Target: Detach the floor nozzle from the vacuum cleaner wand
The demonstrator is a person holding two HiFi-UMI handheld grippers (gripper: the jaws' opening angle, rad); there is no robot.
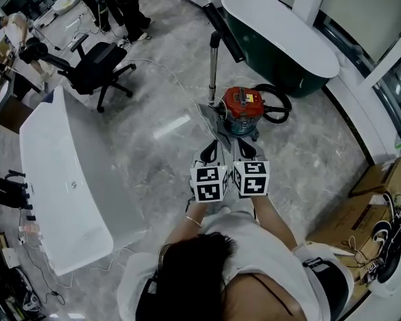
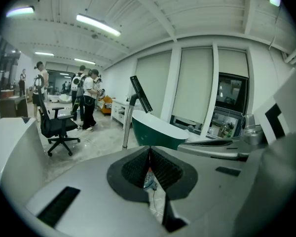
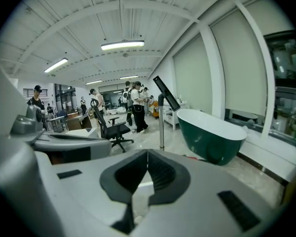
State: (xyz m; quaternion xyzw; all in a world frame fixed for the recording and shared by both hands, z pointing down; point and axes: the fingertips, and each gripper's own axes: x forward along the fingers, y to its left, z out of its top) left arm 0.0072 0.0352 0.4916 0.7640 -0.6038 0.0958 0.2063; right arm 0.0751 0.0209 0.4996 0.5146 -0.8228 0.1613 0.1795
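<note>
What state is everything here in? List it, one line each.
left gripper: shut, empty
right gripper: shut, empty
wand: upright
floor nozzle: attached, at the wand's top
vacuum cleaner: standing on the floor
office chair: unoccupied
green bathtub: empty

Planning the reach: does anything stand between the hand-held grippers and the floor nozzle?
Nothing visible blocks it. The floor nozzle tops the upright wand in open air. Only the red canister sits low, ahead of the left hand-held gripper and right hand-held gripper.
</note>
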